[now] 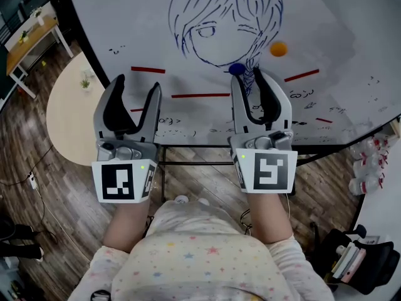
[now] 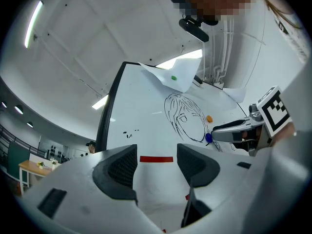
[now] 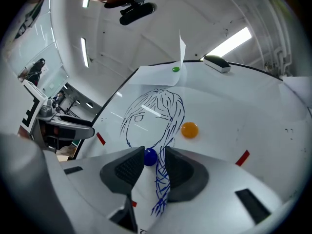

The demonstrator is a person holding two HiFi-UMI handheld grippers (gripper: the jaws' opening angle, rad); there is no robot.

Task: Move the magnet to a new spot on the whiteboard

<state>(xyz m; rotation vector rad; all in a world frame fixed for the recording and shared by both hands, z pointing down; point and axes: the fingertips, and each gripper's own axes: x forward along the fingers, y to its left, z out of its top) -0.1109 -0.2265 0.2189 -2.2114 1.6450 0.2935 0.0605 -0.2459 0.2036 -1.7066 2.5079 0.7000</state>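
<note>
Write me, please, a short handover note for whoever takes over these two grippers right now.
Left gripper: open, nothing between its jaws, pointing at the whiteboard.
Right gripper: open, its tips at the blue magnet, which sits on the board between them, beside the drawn braid; not clamped as far as I can tell.
Orange magnet: on the board to the right, apart from both grippers.
Done: the approach to the blue magnet.
Left: close on it, pull it off, set it on a bare spot, release.

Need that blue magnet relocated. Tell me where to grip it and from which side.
Pinch the blue magnet across its round sides, coming square-on to the whiteboard: it is a small button flat against it, offering only its rim.
</note>
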